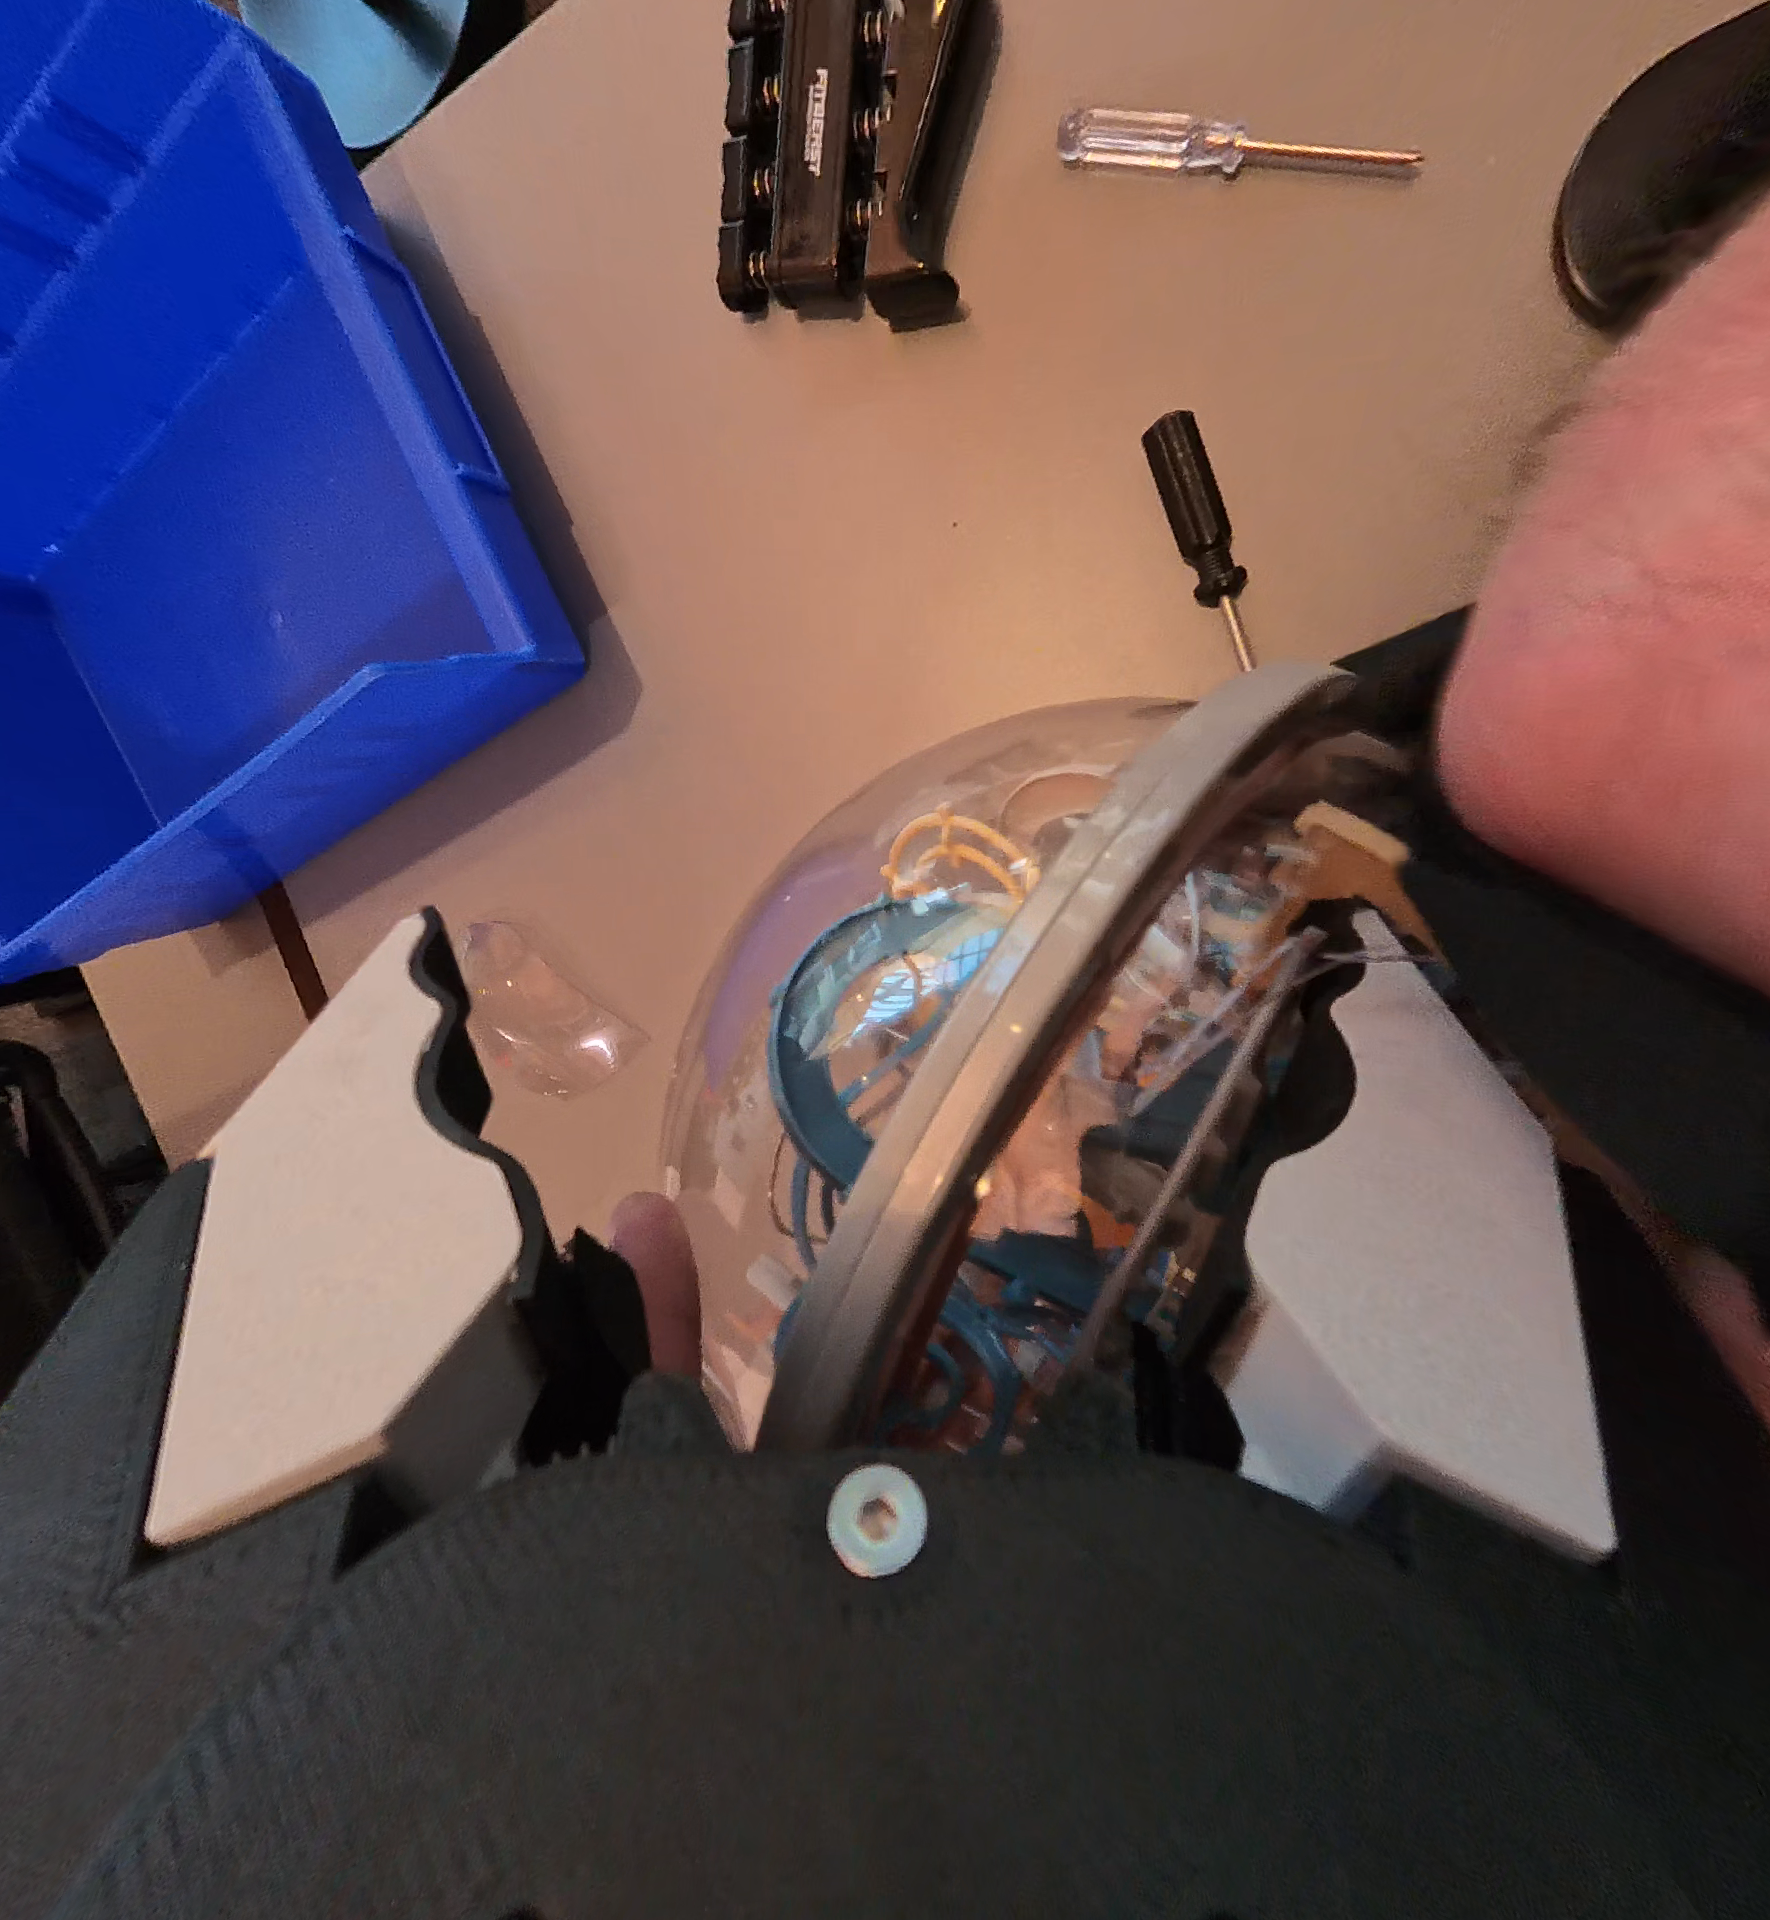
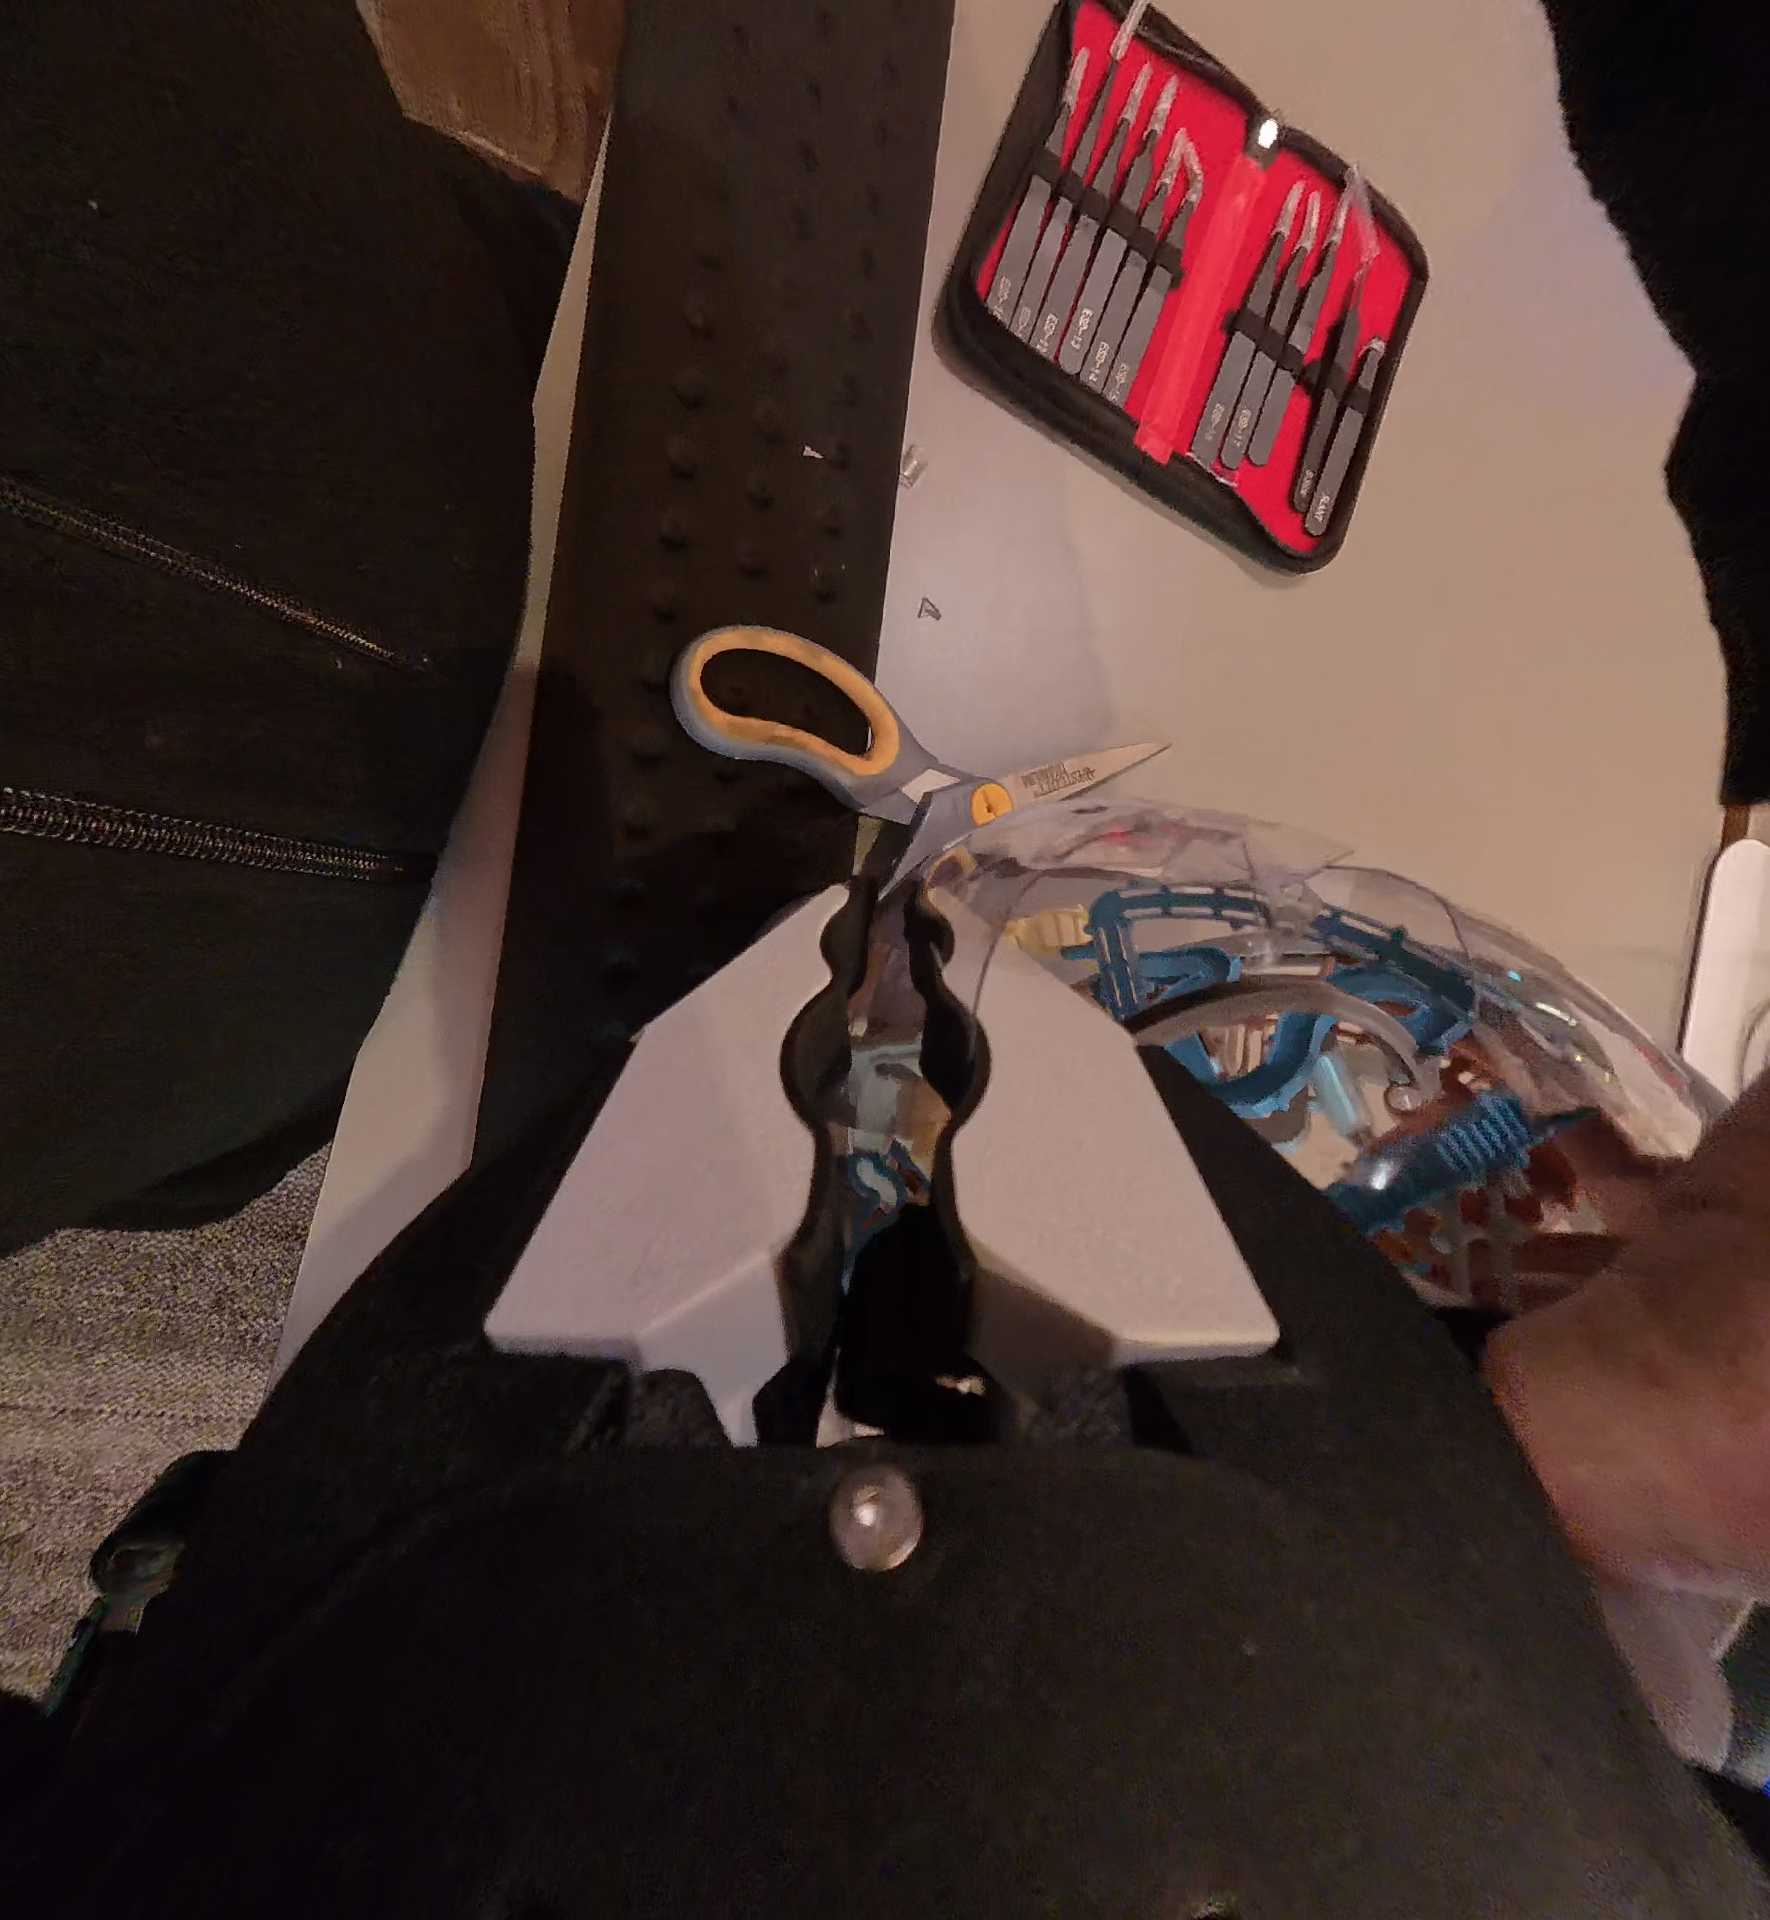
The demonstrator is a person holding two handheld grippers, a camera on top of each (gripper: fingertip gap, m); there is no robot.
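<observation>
We see a clear plastic maze ball (image 1: 964,1039), with blue and orange tracks inside and a grey ring around its middle, sitting between the wide-open jaws of the left gripper (image 1: 881,997). The ball lies toward the right-hand finger; whether either finger touches the shell we cannot tell. A fingertip (image 1: 663,1288) rests against the ball's near side, and a hand (image 1: 1639,727) presses on it from the upper right.

In the right wrist view, the right gripper (image 2: 886,904) has its jaws nearly shut, pinching a thin edge of the ball's broken clear shell (image 2: 1120,842) at the tips. A hand (image 2: 1670,1299) steadies the ball from the right.

On the table (image 1: 860,520) lie a blue bin (image 1: 185,520), a loose clear shard (image 1: 548,1018), a black-handled screwdriver (image 1: 1193,520), a clear-handled screwdriver (image 1: 1224,140) and a black grip tool (image 1: 839,156) bearing pale lettering. Beyond the right gripper are grey-and-yellow scissors (image 2: 860,748) with printing on the blade, and an open red-lined case of tweezers (image 2: 1182,281), each tweezer marked with small writing.
</observation>
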